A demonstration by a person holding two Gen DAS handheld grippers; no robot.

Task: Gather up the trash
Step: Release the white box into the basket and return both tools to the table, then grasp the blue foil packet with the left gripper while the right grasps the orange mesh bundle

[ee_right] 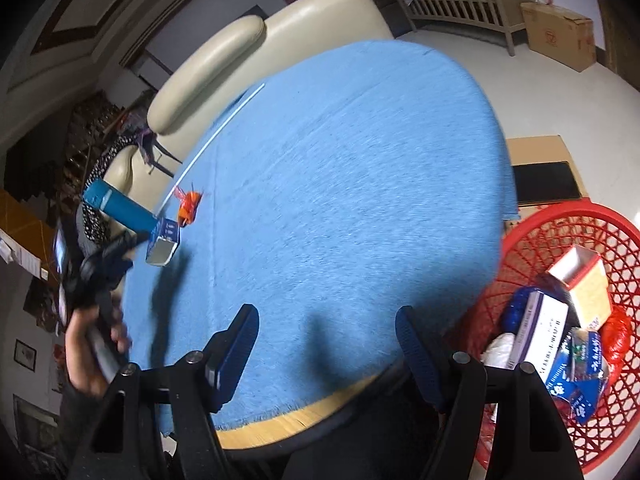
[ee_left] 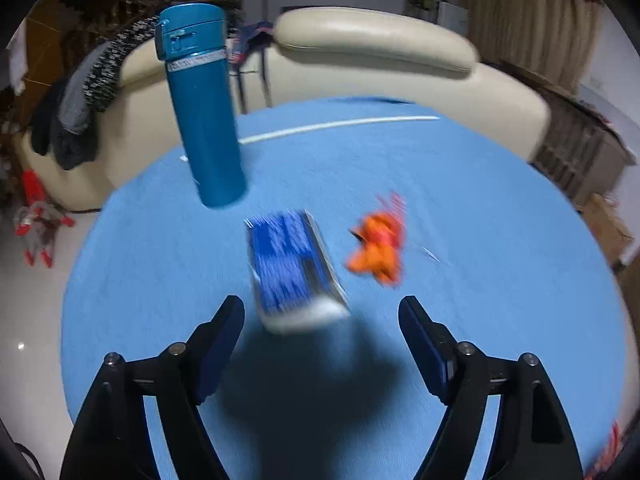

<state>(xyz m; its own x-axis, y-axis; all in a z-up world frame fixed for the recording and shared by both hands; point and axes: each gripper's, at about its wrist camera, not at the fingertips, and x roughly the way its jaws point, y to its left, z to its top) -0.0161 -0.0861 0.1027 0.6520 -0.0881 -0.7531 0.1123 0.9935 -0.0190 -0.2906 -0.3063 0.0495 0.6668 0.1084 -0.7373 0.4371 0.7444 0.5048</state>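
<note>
A blue and white carton (ee_left: 294, 270) lies on the blue table cloth (ee_left: 480, 320), just ahead of my open, empty left gripper (ee_left: 322, 332). An orange crumpled wrapper (ee_left: 378, 246) lies to the right of it. A teal flask (ee_left: 200, 104) stands behind the carton. In the right wrist view my right gripper (ee_right: 326, 340) is open and empty over the near table edge; the carton (ee_right: 163, 243), the wrapper (ee_right: 189, 204), the flask (ee_right: 120, 206) and the left gripper (ee_right: 100, 272) sit at the far left. A red basket (ee_right: 568, 232) holding several boxes and wrappers stands at the right.
A cream sofa (ee_left: 372, 40) with clothes draped on it stands behind the table. A white straw (ee_left: 340, 126) lies on the far side of the cloth. Cardboard boxes (ee_right: 558, 34) stand on the floor beyond the basket.
</note>
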